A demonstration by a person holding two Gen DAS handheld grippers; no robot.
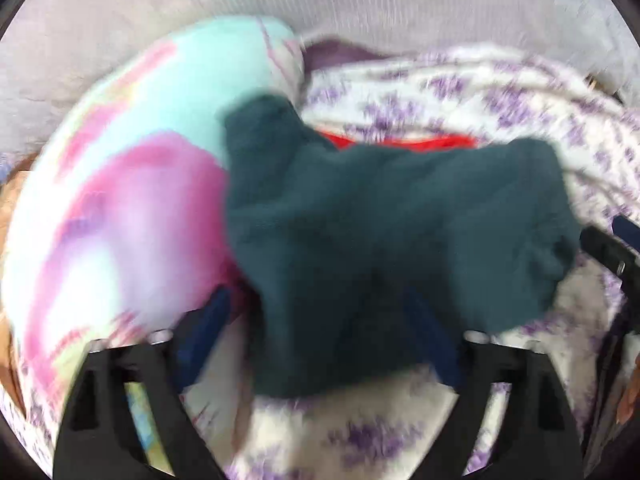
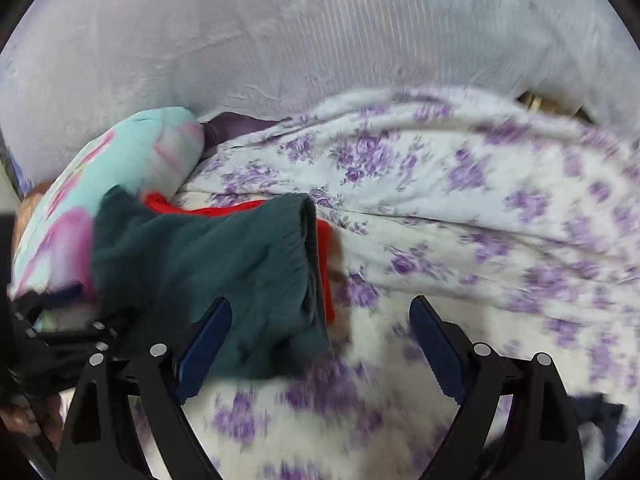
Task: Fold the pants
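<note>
Bed covered by a white blanket with purple flowers (image 2: 460, 184). Teal-and-pink pillow (image 2: 132, 152) toward the left edge of the bed, against the grey headboard or wall (image 2: 320, 32); which of the two, cannot tell.

Dark green pants (image 1: 384, 216) lie bunched on the blanket just beside the pillow, touching it on the left. A red garment (image 2: 324, 252) sits beneath them, showing along the far edge and at the right side. Ribbed waistband or cuff (image 2: 308, 236) of the pants faces right in the right wrist view. Judgement: the pants are heaped, not laid flat, so folding is at an early stage; they likely need spreading out first.

Left hand-held gripper (image 1: 320, 320): jaws spread wide. The green cloth drapes over the gap and covers the right finger; the left finger (image 1: 204, 340) shows clear beside the cloth. Nothing is pinched between the jaws; whether the fabric rests on the hidden finger or merely hangs in front of it, cannot tell. Heavy motion blur here.

Right hand-held gripper (image 2: 320, 316): jaws wide apart, nothing gripped. Its left finger (image 2: 208, 340) overlaps the lower right corner of the pants; the right finger (image 2: 436, 344) stands over bare blanket, apart from the cloth. Judgement: placed to take that near corner.
</note>
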